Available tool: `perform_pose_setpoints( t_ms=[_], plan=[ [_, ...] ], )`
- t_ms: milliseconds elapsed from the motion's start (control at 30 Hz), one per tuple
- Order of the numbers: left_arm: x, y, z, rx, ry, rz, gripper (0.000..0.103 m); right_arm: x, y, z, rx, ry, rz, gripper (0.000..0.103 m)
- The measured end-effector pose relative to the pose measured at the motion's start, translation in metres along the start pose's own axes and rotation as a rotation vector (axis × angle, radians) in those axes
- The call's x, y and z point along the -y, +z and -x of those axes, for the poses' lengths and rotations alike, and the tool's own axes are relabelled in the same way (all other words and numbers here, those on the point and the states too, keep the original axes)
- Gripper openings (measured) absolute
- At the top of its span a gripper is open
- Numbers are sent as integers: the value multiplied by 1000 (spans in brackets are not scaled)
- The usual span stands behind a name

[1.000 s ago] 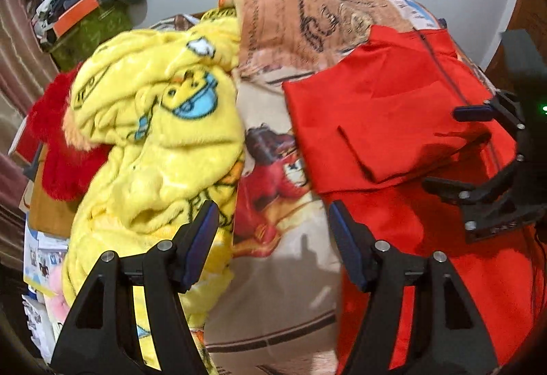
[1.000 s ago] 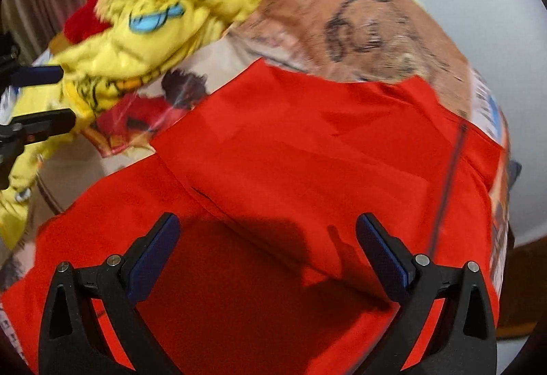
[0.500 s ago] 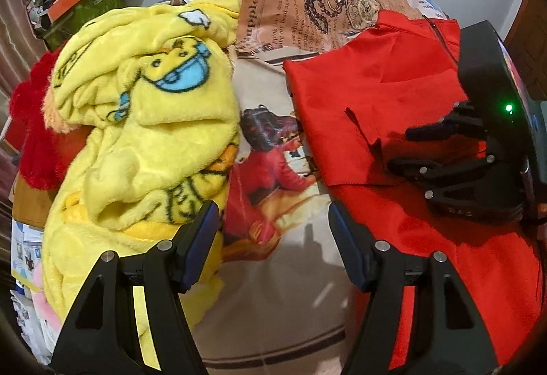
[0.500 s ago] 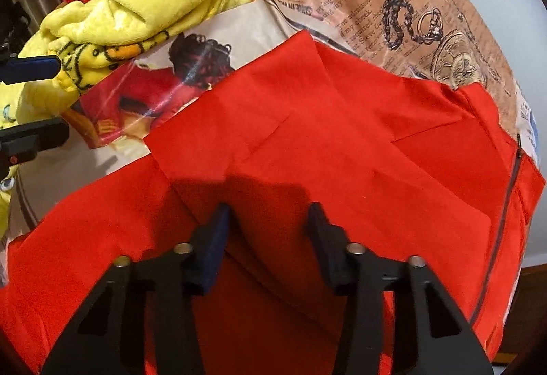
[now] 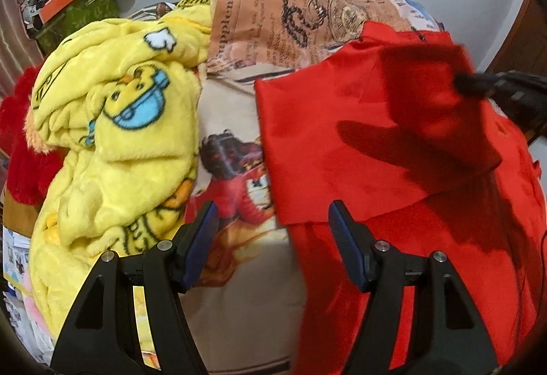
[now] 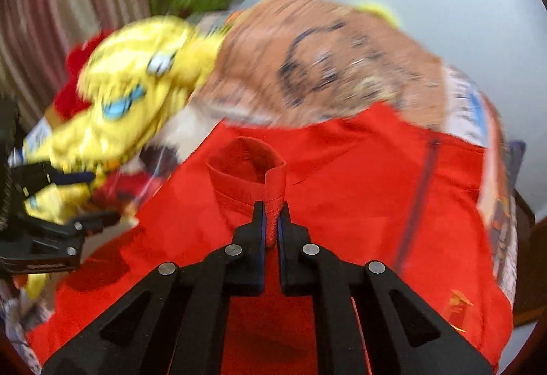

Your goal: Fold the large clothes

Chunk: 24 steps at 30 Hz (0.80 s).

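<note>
- The hem of a red garment (image 6: 342, 190) is being pinched between the pressed-together pads of the right gripper (image 6: 272, 224), and a fold of it is being held up off the rest of the cloth.
- The left gripper (image 5: 273, 231) is being held spread and empty above the printed bedsheet (image 5: 239, 289), just beside the garment's left edge.
- A yellow blanket (image 5: 112, 135) is lying heaped further left.

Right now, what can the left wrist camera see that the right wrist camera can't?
Only the left wrist view shows the open left gripper over the cartoon bedsheet. Only the right wrist view shows the right gripper shut on a hemmed fold of the red garment. Both show that garment, the yellow blanket and the newspaper-print cloth.
</note>
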<state>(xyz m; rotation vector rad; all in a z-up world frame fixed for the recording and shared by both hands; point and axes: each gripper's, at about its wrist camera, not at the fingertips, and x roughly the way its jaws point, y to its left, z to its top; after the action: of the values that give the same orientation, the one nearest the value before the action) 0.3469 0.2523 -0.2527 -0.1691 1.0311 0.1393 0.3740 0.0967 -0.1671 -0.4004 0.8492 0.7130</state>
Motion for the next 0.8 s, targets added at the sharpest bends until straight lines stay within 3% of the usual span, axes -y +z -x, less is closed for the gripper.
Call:
perform_pose_setpoints(
  t_ms=[233, 367, 533, 800],
  plan=[
    [28, 16, 1, 2, -27, 2, 66, 66, -8, 67, 135, -63, -158, 5],
    [51, 24, -3, -5, -41, -5, 66, 103, -35, 92, 165, -88, -258, 5],
    [76, 29, -14, -30, -39, -13, 66, 138, -73, 98, 151, -102, -352, 5],
    [102, 27, -30, -74, -24, -33, 66, 177, -137, 77, 55, -86, -492, 5]
  ],
)
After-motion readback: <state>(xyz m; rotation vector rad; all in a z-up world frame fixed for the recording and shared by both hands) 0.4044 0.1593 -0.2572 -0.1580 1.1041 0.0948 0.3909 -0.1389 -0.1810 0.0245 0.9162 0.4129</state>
